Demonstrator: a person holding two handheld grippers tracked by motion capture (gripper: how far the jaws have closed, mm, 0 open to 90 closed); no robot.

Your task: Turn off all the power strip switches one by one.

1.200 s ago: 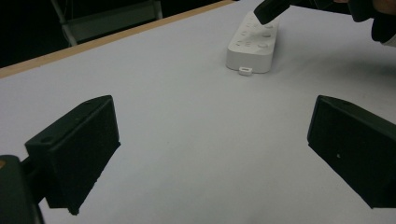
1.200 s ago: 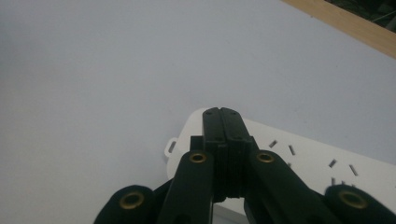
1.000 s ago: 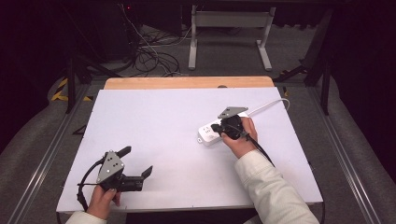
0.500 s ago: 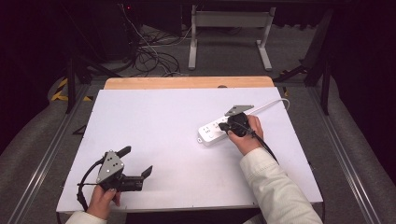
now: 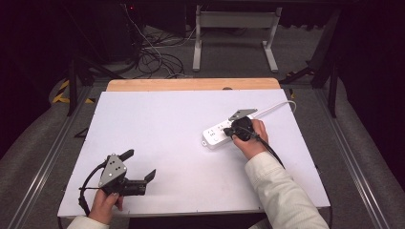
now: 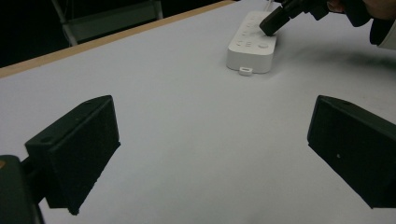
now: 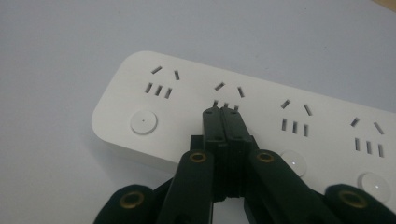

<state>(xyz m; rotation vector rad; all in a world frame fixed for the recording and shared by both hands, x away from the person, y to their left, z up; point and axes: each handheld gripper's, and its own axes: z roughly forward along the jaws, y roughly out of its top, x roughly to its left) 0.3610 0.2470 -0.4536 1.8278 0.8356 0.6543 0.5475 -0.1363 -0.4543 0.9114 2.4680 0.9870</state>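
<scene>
Right gripper [image 7: 223, 122], jaws pressed together and holding nothing, has its tip on the white power strip [image 5: 220, 133] lying at two o'clock on the bench [image 5: 157, 129], long axis toward one o'clock, while the left gripper [image 5: 142, 169] idles wide open at seven o'clock.

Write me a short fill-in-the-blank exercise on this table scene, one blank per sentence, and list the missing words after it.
1. The right hand-held gripper has its jaws ____ over the white power strip.
2. The left hand-held gripper has its jaws ____ with nothing between them.
3. The power strip lies on the ____ table.
4. Each socket group on the strip has a round ____ beside it.

Missing words: shut; open; white; button
</scene>
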